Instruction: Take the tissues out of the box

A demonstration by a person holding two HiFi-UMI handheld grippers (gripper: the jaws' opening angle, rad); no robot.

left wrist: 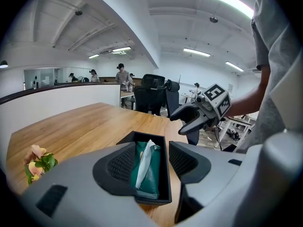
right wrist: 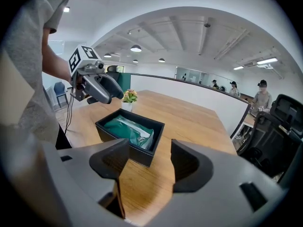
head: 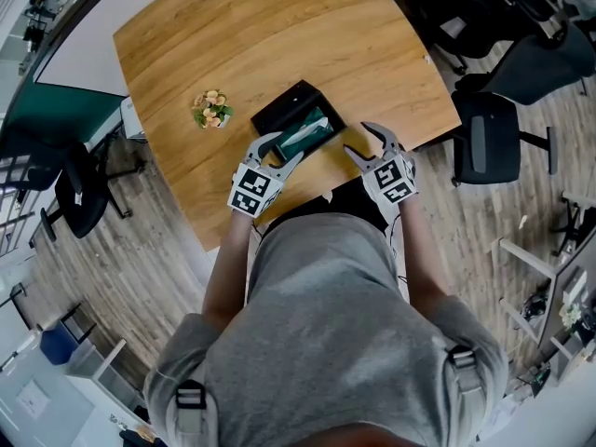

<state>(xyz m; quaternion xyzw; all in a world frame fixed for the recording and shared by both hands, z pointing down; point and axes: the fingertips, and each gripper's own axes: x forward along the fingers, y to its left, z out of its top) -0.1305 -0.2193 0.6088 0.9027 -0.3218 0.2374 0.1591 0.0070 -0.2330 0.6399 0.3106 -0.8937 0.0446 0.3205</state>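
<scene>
Both pairs of jaws are spread wide and grip nothing. The left gripper (head: 282,149) hangs over the near end of the open black rectangular box (head: 279,105), which sits on the pale wooden table (head: 279,35). Looking along that gripper, the box lines up in the gap between its jaws. The green plastic pack of tissues (left wrist: 154,181) lies flat inside the box and fills most of it, with a white tissue sheet (left wrist: 146,157) poking up from its slot. The pack's long axis runs straight away from the left jaws, the same way as the box's. The right gripper (head: 361,142) is off to the right of the box, apart from it. Its own view shows only bare tabletop between its jaws, with the box ahead and to the left. A small pot of pink and yellow flowers (head: 212,110) stands left of the box, well clear. I'd judge the left gripper the nearer one, almost over the sheet. The coming move looks like a short drop onto it, with the jaws closing across its thin side.
</scene>
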